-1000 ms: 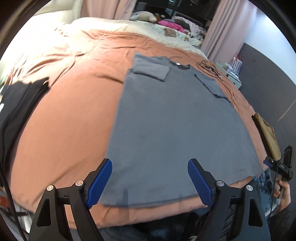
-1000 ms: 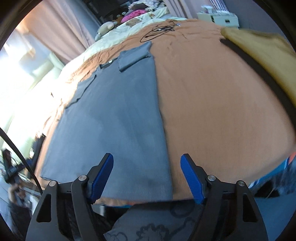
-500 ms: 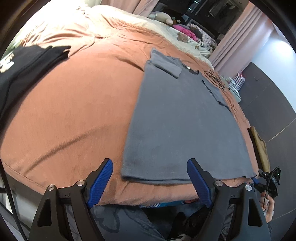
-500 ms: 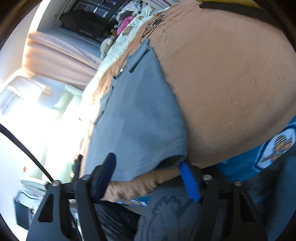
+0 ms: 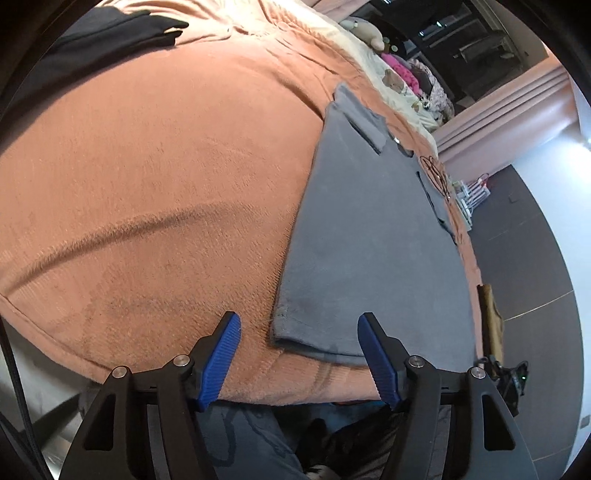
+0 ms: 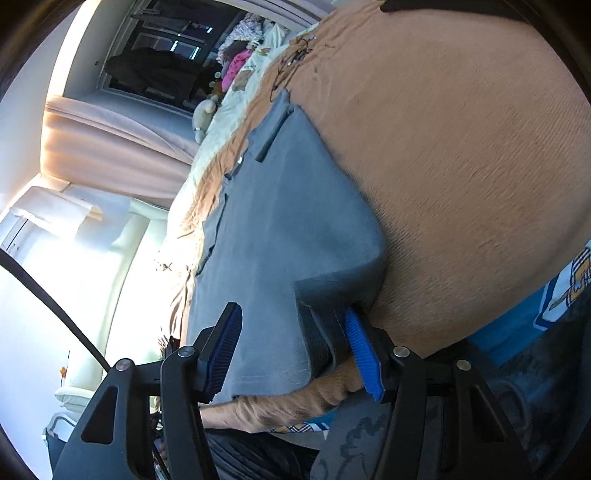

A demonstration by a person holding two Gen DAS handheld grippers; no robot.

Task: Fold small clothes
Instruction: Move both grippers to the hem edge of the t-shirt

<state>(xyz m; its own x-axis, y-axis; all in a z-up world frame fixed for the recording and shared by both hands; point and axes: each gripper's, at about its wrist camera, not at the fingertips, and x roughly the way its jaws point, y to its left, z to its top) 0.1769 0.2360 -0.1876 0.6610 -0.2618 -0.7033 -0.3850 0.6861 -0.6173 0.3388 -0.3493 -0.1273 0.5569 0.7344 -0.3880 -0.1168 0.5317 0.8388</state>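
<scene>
Since the earlier frames both grippers have dropped to the near hem of the shirt (image 5: 373,236), and the right hem corner, flat a second ago, now rides up between the right fingers.

Right gripper (image 6: 295,347): jaws apart, straddling the lifted corner; the cloth curls against the right-hand pad (image 6: 362,350) but is not pinched.

Left gripper (image 5: 299,354): jaws apart, hovering just short of the shirt's left hem corner, which lies flat between the fingers' line of sight; no contact.

Shirt: grey, spread on the orange blanket (image 5: 147,166) with its collar far from the grippers and both sleeves already turned inward.

Beyond the shirt: a dark garment (image 5: 110,33) well off to its left; pillows and toys past its collar.

Risks, judged from this state: the right jaws may shut on only the top layer, or on blanket as well, since blanket bunches directly under that corner. The left gripper sits lower and farther back, so uneven lifting could skew the fold. A shallow pinch could let the hem slip.
</scene>
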